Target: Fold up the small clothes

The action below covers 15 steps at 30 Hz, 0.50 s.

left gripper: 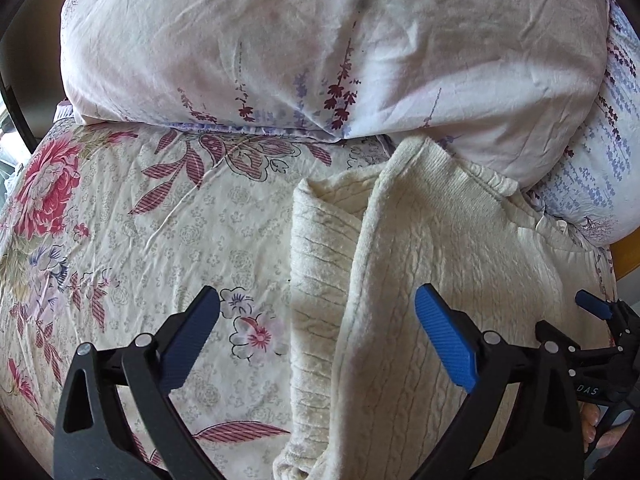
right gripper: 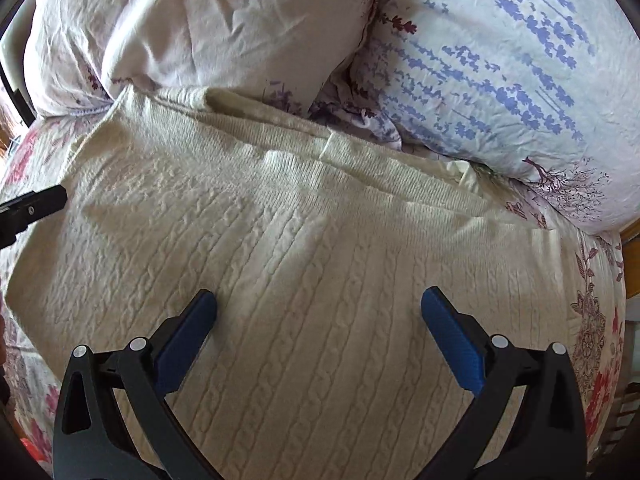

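Left wrist view: cream sweater [left gripper: 420, 272] on the bedsheet [left gripper: 160, 220], lower right of frame.
Left gripper [left gripper: 318, 318] and right gripper [right gripper: 319, 316] both hover wide open, empty; a shallow pinch could catch one layer and undo the fold.

I was working in a bedroom at home: a bed spread with a cream floral sheet [left gripper: 168, 216], two plump pillows [left gripper: 320, 48] in lavender-print cases at the far end, and a strip of wooden bed frame [right gripper: 630, 256] at the right.
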{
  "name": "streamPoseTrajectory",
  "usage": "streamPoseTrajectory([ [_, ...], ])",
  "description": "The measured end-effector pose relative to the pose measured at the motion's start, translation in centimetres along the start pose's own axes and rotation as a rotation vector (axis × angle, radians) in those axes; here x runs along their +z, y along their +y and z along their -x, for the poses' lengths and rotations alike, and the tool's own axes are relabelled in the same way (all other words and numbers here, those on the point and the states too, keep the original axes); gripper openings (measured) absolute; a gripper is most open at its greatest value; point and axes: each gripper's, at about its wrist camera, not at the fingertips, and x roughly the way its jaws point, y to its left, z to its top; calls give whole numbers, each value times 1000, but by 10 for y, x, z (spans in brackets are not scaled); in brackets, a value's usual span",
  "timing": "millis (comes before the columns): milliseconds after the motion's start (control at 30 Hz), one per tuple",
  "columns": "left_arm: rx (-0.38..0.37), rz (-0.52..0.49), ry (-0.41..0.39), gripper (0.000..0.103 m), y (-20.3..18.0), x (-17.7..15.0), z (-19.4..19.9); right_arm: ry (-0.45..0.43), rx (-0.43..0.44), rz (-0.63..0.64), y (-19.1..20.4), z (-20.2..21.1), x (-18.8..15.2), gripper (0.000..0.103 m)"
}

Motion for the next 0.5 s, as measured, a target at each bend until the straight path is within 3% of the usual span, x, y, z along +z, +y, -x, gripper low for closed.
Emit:
streamPoseTrajectory([
  [233, 0, -8, 38, 87, -9, -1, -15, 0, 61, -56, -9, -8, -3, 102],
  [500, -21, -5, 55, 75, -17, 11, -25, -14, 58, -56, -8, -7, -5, 102],
])
